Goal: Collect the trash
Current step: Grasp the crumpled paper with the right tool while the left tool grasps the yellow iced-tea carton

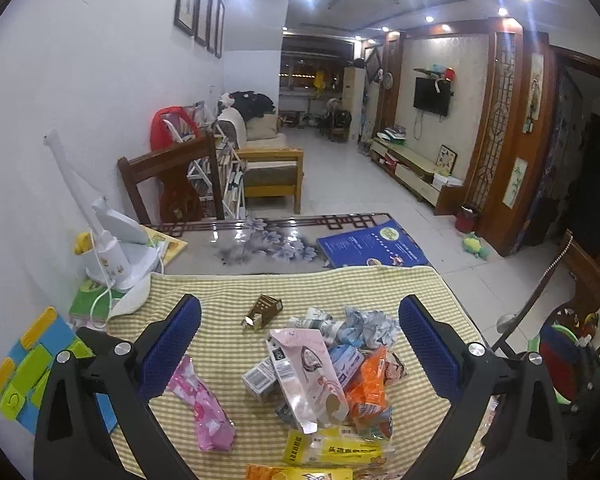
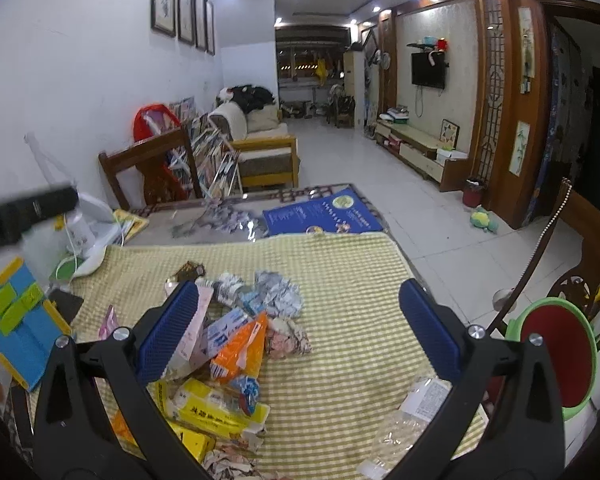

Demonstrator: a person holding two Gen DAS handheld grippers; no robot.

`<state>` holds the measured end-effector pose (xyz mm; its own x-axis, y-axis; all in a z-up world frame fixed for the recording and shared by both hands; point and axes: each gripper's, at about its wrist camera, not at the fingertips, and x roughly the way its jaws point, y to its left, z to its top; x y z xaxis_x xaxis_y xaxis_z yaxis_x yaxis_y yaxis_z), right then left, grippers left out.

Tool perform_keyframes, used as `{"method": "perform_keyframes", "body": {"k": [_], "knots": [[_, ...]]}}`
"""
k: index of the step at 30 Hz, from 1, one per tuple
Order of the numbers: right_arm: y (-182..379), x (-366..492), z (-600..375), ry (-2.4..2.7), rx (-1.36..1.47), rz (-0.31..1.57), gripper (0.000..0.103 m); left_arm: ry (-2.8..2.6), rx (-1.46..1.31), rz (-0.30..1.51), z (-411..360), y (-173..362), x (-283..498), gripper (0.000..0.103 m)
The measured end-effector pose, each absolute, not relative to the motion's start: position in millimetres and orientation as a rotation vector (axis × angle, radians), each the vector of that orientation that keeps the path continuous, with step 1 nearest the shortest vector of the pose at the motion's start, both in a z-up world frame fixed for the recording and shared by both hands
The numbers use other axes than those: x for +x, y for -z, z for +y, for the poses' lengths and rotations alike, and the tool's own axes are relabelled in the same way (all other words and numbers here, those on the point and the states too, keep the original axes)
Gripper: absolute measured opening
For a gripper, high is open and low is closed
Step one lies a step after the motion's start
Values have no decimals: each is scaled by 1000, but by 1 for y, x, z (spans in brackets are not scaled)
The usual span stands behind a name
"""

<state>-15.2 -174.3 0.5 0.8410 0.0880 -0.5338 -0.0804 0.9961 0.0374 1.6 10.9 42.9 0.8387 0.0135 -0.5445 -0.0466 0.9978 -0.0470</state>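
Note:
A heap of trash lies on a yellow checked mat (image 1: 332,292): a pale pink pouch (image 1: 306,376), an orange wrapper (image 1: 370,388), a bright pink wrapper (image 1: 204,408), a small brown box (image 1: 264,310), crumpled paper (image 1: 370,326) and a yellow packet (image 1: 332,450). My left gripper (image 1: 300,344) hangs open above the heap, holding nothing. In the right wrist view the same orange wrapper (image 2: 242,350), yellow packet (image 2: 216,408) and crumpled paper (image 2: 278,294) show, plus a clear plastic bottle (image 2: 410,420) at the near right. My right gripper (image 2: 300,326) is open and holds nothing.
A white desk lamp (image 1: 112,252) and a blue-and-green toy (image 1: 24,368) stand at the left. A blue book (image 1: 374,246) lies past the mat on the patterned table (image 1: 260,244). A green-rimmed red bin (image 2: 556,352) sits at the right. Chairs and tiled floor lie beyond.

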Motion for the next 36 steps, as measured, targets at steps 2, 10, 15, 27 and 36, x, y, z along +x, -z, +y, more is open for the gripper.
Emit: {"method": "perform_keyframes", "body": {"k": [2, 10, 15, 27, 36], "knots": [[5, -15, -172, -125, 9, 596, 99, -57, -64, 590, 15, -36, 1, 95], [67, -18, -151, -322, -56, 874, 99, -26, -108, 743, 46, 36, -8, 95], [117, -23, -146, -408, -24, 1054, 99, 1, -94, 842, 57, 92, -25, 95], [187, -30, -143, -555, 128, 1335, 51, 393, 401, 890, 14, 144, -54, 95], [158, -38, -173, -504, 190, 1213, 40, 605, 545, 1029, -4, 176, -42, 94]]}}
